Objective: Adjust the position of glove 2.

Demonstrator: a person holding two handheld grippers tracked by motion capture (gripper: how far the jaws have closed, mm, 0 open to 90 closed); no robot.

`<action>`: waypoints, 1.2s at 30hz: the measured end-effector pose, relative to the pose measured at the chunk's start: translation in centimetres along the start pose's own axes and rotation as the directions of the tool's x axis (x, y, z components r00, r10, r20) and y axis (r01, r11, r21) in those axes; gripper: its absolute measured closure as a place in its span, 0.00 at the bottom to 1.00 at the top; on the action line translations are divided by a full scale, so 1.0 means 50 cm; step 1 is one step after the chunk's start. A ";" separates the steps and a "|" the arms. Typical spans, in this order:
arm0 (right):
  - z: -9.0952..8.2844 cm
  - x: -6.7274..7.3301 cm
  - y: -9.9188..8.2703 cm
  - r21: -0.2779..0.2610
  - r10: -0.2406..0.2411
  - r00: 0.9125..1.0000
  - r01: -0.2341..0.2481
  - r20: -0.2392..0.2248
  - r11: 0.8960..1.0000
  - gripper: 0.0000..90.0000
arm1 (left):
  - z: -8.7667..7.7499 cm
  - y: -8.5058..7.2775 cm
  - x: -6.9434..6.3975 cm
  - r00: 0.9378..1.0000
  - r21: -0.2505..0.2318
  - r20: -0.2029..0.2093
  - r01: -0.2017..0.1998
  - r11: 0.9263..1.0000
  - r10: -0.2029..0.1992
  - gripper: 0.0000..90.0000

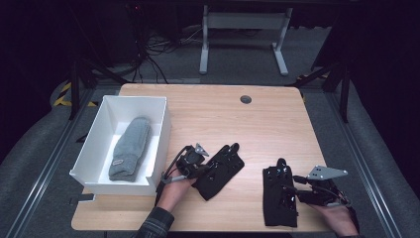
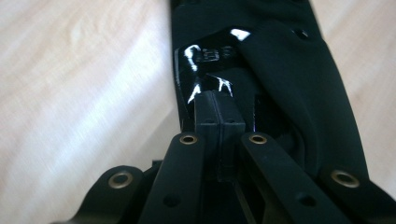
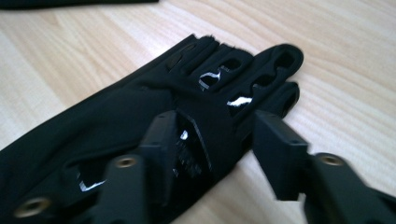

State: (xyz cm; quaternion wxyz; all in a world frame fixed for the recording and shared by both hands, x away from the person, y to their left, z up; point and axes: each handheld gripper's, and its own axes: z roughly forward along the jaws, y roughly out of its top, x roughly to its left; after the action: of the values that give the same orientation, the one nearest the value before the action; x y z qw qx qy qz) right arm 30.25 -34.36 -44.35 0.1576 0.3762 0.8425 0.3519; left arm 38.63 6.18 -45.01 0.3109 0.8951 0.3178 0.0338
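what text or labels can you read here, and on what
None can be read.
Grey sock in the white box: a small tag near its cuff, too small to read.
Left glove: raised marks on a glossy patch, too blurred to read.
Right glove: faint print on its dark panel, too blurred to read.

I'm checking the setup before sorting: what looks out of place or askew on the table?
Nothing is damaged or spilled. The left black glove lies askew; the right black glove lies straight.
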 end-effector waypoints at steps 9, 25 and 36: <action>-0.011 0.012 -0.015 0.043 -0.018 0.999 0.020 -0.044 0.999 0.95 | -0.019 -0.046 -0.055 0.997 0.002 0.075 -0.019 1.000 0.019 1.00; 0.039 0.038 0.019 0.075 -0.063 0.993 0.071 -0.099 0.995 1.00 | -0.007 -0.045 -0.083 0.991 -0.003 0.130 -0.041 0.999 0.041 1.00; 0.078 0.059 0.056 0.071 -0.080 0.991 0.088 -0.111 0.994 1.00 | -0.007 -0.043 -0.086 0.989 -0.005 0.143 -0.047 0.999 0.047 1.00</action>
State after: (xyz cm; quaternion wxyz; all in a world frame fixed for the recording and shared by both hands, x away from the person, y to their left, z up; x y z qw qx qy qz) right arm 31.83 -29.01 -45.08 0.1122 0.3265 0.8776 0.3326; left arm 33.93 5.12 -45.39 0.3327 0.9022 0.2736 -0.0230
